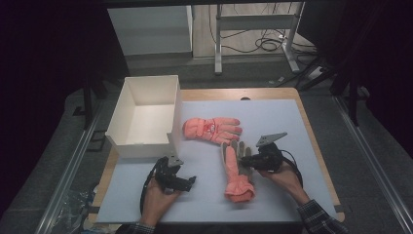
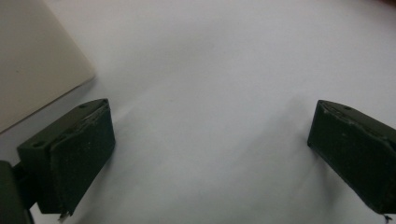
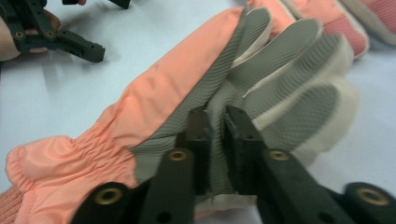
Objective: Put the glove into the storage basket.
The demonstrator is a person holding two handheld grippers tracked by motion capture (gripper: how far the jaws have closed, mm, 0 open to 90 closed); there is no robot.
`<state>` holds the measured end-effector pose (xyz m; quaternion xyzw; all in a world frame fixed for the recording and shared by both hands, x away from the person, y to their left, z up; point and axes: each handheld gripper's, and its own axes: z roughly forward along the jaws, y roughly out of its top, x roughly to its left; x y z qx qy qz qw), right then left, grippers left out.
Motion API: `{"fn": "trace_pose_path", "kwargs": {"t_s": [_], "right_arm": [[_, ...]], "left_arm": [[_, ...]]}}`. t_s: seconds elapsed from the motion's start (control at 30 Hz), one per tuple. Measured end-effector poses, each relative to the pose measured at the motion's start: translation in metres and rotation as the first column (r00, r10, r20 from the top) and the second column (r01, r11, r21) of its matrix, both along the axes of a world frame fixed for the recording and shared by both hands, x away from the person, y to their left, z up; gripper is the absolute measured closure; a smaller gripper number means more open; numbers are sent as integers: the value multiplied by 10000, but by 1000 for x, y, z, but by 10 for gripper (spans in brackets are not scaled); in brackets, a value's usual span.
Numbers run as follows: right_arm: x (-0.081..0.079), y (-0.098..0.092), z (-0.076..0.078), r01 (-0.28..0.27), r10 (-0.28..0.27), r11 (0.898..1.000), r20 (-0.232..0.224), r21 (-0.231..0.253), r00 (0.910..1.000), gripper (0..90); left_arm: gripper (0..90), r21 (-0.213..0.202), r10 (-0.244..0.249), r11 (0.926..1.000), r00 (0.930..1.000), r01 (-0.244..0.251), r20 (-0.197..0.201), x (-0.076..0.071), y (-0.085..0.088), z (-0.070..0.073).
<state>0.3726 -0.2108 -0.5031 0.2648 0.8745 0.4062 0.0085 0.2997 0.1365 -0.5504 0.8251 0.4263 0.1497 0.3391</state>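
An orange glove (image 1: 237, 175) with a grey ribbed palm (image 3: 280, 60) lies on the white mat, cuff toward the front edge and fingers pointing away. My right gripper (image 1: 244, 161) (image 3: 217, 123) comes in from its right side, jaws close together with a fold of the grey palm fabric pinched between them. A second orange glove (image 1: 212, 129) lies flat just beyond, its fingers pointing right. My left gripper (image 1: 192, 181) (image 2: 210, 144) rests low over bare mat left of the first glove, jaws wide open with nothing between them; it also appears at the right gripper view's top left (image 3: 109, 28).
An open white box (image 1: 141, 146) stands at the mat's left rear; its corner (image 2: 37, 60) shows close to my left gripper. The white mat (image 1: 272, 122) covers a wooden table. Table legs and cables lie on the floor beyond.
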Motion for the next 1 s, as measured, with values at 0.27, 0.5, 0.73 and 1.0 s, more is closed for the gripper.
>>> {"fn": "trace_pose_path", "kwargs": {"t_s": [0.27,0.5,0.73,1.0], "right_arm": [[5,-5,22,346,-352,9993,509,135,9981,668],[14,3,39,611,-622,9980,841,162,9945,739],[32,26,45,431,-443,9989,738,168,9963,888],[55,66,33,-67,82,9995,483,-314,9988,892]], "left_arm": [[6,1,-1,10000,10000,1,-2,0,0,0],[6,0,-7,10000,10000,7,-3,0,0,0],[6,0,-7,10000,10000,7,0,0,0,0],[6,19,-16,10000,10000,16,-4,0,0,0]]}}
